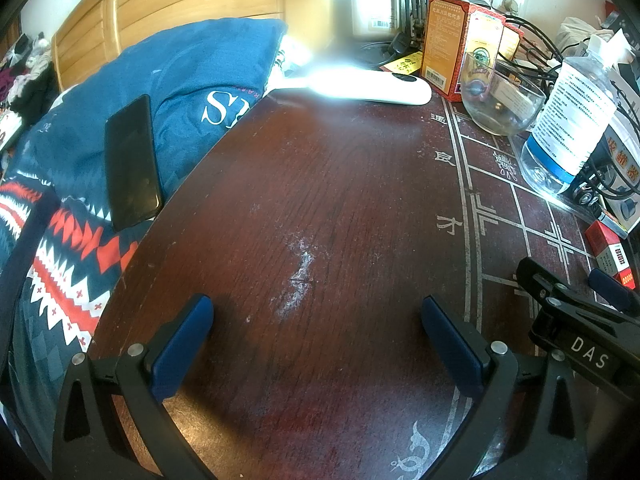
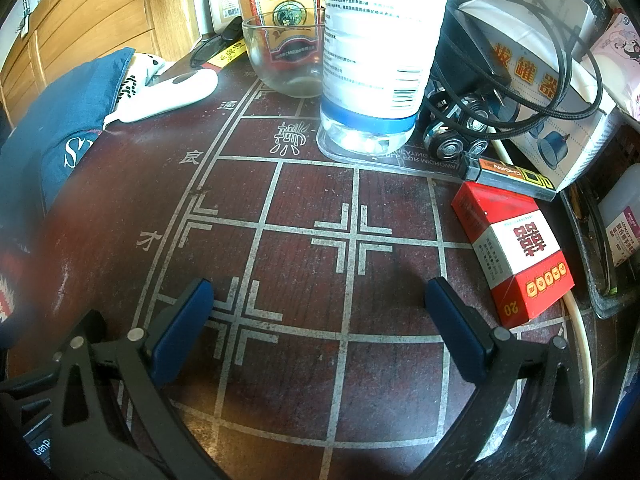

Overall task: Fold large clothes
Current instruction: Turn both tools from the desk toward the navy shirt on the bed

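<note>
Wooden headboard [image 1: 168,4] and a bed ran along the left of the left wrist view, and a dark red table [image 1: 320,200] with a chess grid printed on it filled the middle. My left gripper [image 1: 316,316] hung low over bare wood with its fingers spread wide and nothing between them. The blue garment [image 1: 188,68] with white lettering sat bunched on the bed, just beside the table's left edge, with a black phone [image 1: 130,162] lying on top of it. I reckoned the phone had to come off first, since grabbing the cloth under it could send it sliding. A glass bowl [image 1: 500,96] and a water bottle [image 1: 576,112] stood at the far right, well apart from the garment, so I figured any sweep should stay on the left.

From the right wrist view, my right gripper [image 2: 320,320] was also wide open and empty over the grid lines. The garment [image 2: 68,120] showed only at the left edge. The bottle [image 2: 380,52] and a red box [image 2: 516,252] sat close ahead and to the right. My guess was that the right side should swing left low and slow, steering clear of the bottle, then pinch a hem or shoulder rather than a thick bunch. I couldn't tell where the garment's edges were.
</note>
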`<state>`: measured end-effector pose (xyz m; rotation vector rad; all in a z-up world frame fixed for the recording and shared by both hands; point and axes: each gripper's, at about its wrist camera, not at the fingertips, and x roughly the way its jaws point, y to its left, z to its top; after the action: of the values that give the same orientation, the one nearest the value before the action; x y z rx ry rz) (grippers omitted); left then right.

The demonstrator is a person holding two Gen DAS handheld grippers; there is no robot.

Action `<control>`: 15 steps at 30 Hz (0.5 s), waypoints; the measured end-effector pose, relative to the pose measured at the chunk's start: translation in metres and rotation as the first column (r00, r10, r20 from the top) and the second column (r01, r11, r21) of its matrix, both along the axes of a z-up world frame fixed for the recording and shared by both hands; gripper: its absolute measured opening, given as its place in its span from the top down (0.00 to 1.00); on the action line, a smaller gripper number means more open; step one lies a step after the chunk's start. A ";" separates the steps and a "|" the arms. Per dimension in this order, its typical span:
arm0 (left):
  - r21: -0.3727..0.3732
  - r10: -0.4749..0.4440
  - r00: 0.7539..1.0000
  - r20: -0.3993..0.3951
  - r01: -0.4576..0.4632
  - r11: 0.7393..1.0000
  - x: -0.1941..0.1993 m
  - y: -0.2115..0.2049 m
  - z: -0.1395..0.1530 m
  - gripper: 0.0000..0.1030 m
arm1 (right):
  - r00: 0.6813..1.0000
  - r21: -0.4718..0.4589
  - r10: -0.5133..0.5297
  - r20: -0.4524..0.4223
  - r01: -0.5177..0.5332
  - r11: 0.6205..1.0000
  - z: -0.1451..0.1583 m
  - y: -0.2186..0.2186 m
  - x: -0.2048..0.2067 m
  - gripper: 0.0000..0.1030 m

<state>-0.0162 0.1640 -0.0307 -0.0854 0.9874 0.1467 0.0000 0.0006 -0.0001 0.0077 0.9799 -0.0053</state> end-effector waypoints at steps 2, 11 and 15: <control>-0.001 0.000 1.000 0.000 0.000 1.000 0.000 -0.001 0.000 0.00 | 1.000 0.000 0.000 0.000 0.000 1.000 0.000 0.000 0.000 0.00; -0.006 -0.057 0.998 -0.001 0.057 0.998 0.002 -0.001 -0.001 0.00 | 0.999 0.000 0.035 0.001 -0.035 0.999 0.000 -0.001 0.003 0.00; -0.012 -0.154 0.987 -0.038 0.153 0.988 0.000 0.001 -0.001 0.00 | 0.996 0.003 0.093 0.005 -0.093 0.996 0.000 0.003 0.013 0.00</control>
<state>-0.0161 0.1647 -0.0316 -0.0148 1.0299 0.0024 0.0133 0.0031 -0.0005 -0.0345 0.9747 0.0819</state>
